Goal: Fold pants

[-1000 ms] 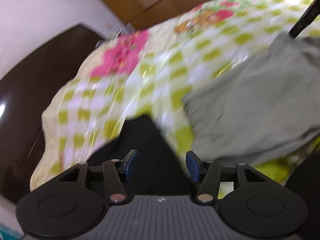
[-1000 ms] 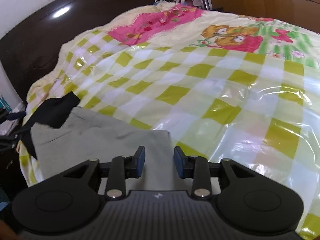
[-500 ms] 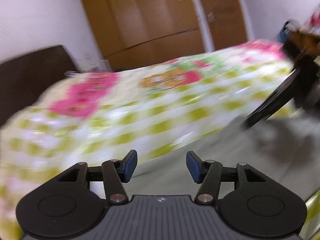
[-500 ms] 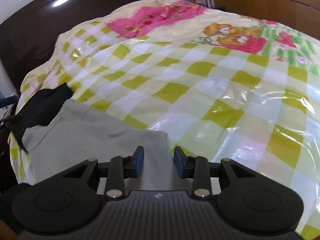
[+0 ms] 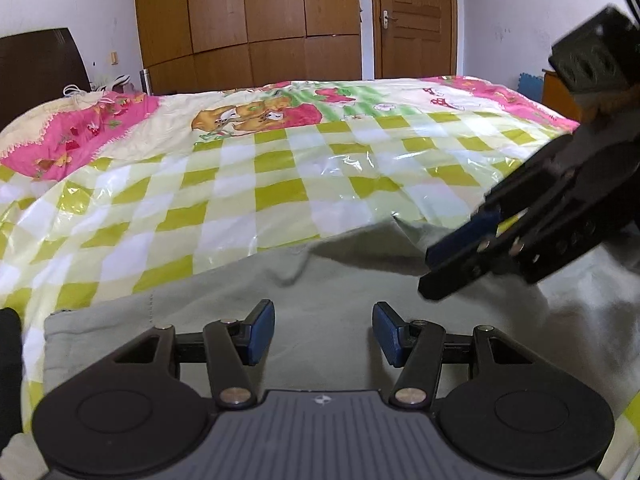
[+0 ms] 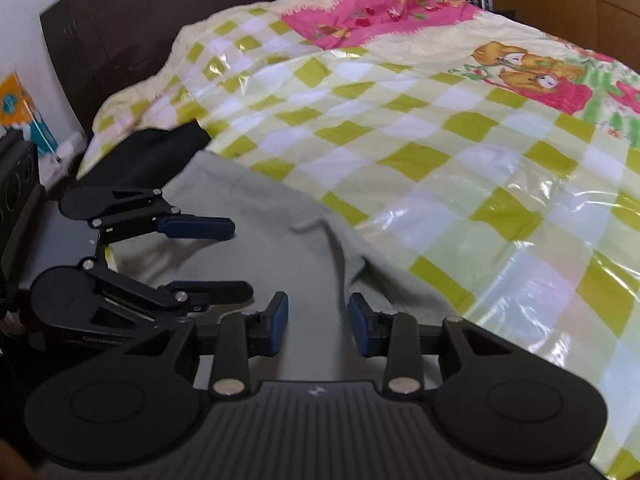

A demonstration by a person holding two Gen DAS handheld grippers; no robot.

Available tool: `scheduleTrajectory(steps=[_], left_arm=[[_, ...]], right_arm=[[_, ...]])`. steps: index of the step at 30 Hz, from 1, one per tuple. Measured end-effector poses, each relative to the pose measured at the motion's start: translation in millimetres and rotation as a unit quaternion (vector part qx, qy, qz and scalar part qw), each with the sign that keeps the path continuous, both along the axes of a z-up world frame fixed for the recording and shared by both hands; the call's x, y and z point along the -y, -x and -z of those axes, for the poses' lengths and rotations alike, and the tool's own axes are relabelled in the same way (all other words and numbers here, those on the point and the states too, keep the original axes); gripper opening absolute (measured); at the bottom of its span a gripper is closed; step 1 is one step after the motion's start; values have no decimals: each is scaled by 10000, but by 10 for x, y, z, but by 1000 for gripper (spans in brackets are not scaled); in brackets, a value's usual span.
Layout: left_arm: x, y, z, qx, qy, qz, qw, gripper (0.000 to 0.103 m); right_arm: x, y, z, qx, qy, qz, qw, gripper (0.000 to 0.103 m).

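Note:
Grey pants [image 5: 328, 280] lie flat on the near part of the bed, with a small ridge of cloth [image 6: 340, 248] running up the middle. My left gripper [image 5: 323, 330] hovers over their near edge, open, with only flat cloth showing in the gap. It shows in the right wrist view as the left gripper [image 6: 242, 260], jaws apart above the pants. My right gripper [image 6: 318, 324] is open over the pants, straddling the ridge without pinching it. From the left wrist view the right gripper [image 5: 425, 274] comes in from the right, just above the cloth.
A green-and-white checked cover [image 5: 280, 168] under clear plastic spreads over the bed. A black garment [image 6: 152, 148] lies by the pants' far left end. A dark headboard [image 6: 112, 32] stands at the left. A wooden wardrobe [image 5: 248, 20] and door [image 5: 416, 20] stand behind.
The left gripper swung from the black garment at the bed's corner to over the grey pants, facing across the bed. The right gripper shifted slightly; each gripper now shows in the other's view.

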State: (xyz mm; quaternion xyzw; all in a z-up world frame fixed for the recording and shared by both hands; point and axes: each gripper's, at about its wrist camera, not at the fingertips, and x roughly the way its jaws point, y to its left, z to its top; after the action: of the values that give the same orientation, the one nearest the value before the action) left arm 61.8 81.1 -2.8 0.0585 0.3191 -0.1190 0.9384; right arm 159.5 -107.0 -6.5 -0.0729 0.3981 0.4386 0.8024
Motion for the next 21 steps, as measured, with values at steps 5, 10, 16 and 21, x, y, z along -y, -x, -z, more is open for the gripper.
scheduleTrajectory(steps=[5,10,16,21], left_arm=[[15,0,8,-2,63,-5,10000,67],[47,-21,20,15,187,47,9998,67],[59,-5,27,66,304,76,9995,67],[44,-31,47,3,443,61,9990,67]], right_arm=[[-15,-71,113,-103,94,197,9997,34],[66,-153,-31,92,-177,455,9988,34],[94,-396,70,-137,-84,653,9977,37],[-45,-347,131,-340,-94,233,9991,36]])
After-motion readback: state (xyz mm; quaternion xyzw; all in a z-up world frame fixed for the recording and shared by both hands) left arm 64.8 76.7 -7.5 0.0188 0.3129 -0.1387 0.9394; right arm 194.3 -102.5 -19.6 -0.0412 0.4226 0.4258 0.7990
